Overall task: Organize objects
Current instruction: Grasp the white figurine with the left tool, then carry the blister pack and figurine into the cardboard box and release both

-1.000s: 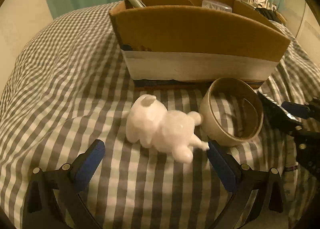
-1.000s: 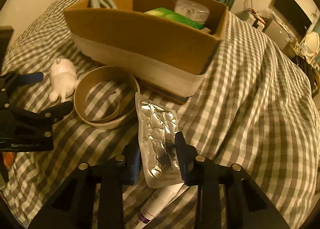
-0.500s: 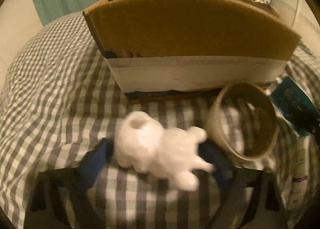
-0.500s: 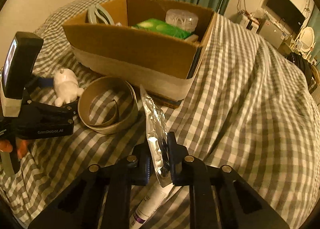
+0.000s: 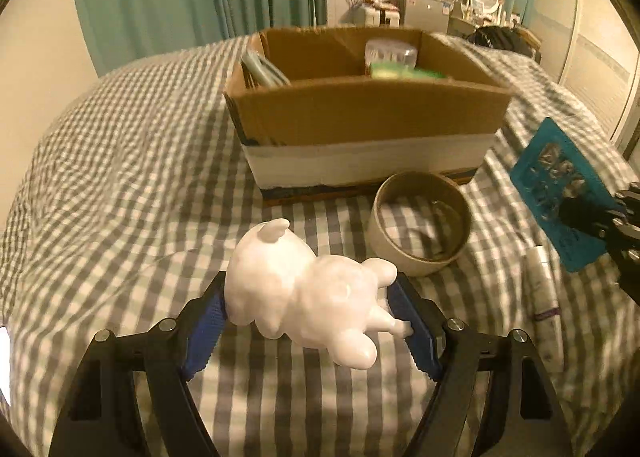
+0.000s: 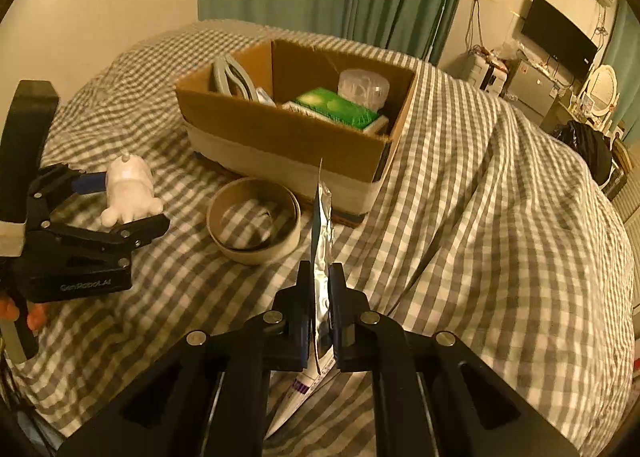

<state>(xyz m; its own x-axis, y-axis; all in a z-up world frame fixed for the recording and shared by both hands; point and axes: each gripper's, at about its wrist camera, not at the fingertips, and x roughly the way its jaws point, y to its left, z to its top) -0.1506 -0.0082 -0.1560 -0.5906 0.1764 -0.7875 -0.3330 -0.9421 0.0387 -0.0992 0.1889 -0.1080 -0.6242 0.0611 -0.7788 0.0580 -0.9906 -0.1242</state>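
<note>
On the checked bed (image 5: 120, 185), the left tool (image 5: 312, 313) is clamped on a white animal figurine (image 5: 304, 293), just above the cover. Right tool (image 6: 320, 297) is closed on a blister pack (image 6: 322, 233), edge-on in its own view; the left view shows its blue face (image 5: 556, 185). Cardboard box (image 6: 288, 137) stands behind the tape roll (image 6: 254, 225).

Both wrist views face open brown cardboard box (image 5: 360, 113) (image 6: 288, 129) from near: left head-on, right obliquely; both share it.
</note>
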